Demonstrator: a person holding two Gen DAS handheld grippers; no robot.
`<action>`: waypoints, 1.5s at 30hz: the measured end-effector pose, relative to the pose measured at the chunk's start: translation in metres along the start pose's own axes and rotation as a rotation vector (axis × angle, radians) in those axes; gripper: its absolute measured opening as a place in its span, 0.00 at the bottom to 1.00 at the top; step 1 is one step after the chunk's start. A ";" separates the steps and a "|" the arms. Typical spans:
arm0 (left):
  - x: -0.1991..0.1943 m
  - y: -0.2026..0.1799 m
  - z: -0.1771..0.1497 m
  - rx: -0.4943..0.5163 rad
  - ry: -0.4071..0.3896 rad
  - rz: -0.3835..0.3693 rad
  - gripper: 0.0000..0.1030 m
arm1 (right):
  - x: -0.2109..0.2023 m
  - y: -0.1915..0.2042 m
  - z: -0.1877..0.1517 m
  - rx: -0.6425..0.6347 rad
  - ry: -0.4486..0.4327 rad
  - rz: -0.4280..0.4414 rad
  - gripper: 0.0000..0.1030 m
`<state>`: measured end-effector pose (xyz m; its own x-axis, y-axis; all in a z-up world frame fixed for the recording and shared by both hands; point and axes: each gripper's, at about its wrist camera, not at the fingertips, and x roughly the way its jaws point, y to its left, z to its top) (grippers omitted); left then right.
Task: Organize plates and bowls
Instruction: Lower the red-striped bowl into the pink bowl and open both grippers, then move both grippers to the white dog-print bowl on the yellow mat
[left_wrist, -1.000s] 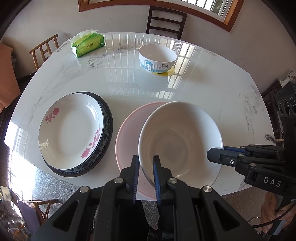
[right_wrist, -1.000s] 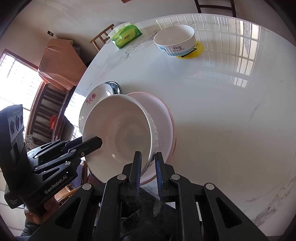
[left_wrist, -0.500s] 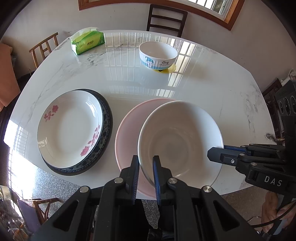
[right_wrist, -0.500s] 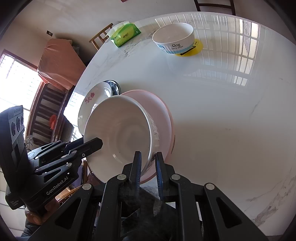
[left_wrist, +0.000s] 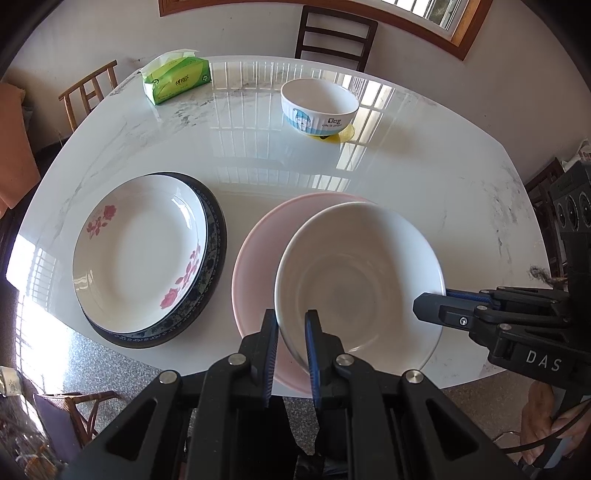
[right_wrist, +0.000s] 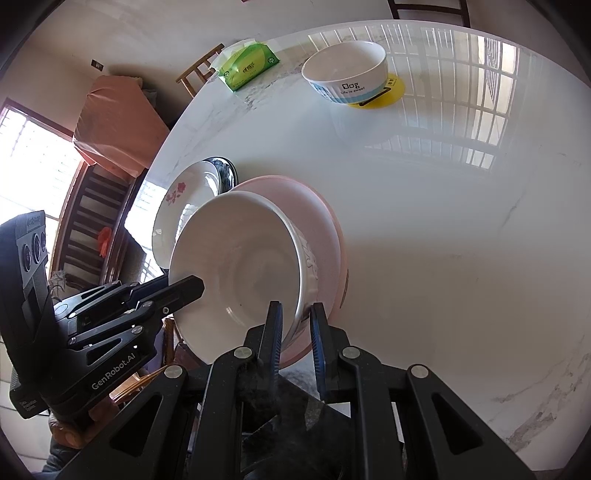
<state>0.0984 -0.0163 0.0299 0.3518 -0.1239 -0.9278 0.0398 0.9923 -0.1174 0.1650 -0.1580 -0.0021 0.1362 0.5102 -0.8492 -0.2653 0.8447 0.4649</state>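
Colours only:
- big bowl (left_wrist: 358, 273), near centre: plain off-white inside; outside white with a faint pale raised pattern, seen from the right wrist.
- plate under it (left_wrist: 255, 266): pale pink, plain.
- left stack: top plate (left_wrist: 136, 254) white with pink-red roses at two spots on the rim; bottom plate (left_wrist: 216, 236) dark navy with a fine white-blue pattern on the rim.
- far small bowl (left_wrist: 319, 105): white, light-blue band, blue cartoon figure, black "Dog" lettering.
- coaster (right_wrist: 384, 94) under it: yellow with a black mark.
- tissue pack (left_wrist: 177, 79), far left: bright green, white tissue on top.
- desk (left_wrist: 424, 177): glossy white marble, grey veins.
- left hand-held gripper (left_wrist: 290, 325) and right hand-held gripper (right_wrist: 297, 317): black bodies, blue pads.
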 end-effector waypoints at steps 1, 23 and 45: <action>0.000 0.000 0.000 0.000 0.000 0.001 0.13 | 0.000 0.000 0.000 0.001 0.000 0.000 0.15; -0.005 -0.002 0.003 0.019 -0.043 0.021 0.16 | 0.004 -0.001 0.001 -0.002 0.003 0.011 0.16; -0.017 -0.004 0.036 0.046 -0.122 -0.015 0.20 | -0.036 -0.027 0.018 -0.021 -0.171 -0.048 0.23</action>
<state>0.1257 -0.0178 0.0584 0.4622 -0.1405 -0.8756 0.0878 0.9898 -0.1124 0.1841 -0.1967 0.0206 0.3087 0.4905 -0.8149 -0.2742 0.8663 0.4176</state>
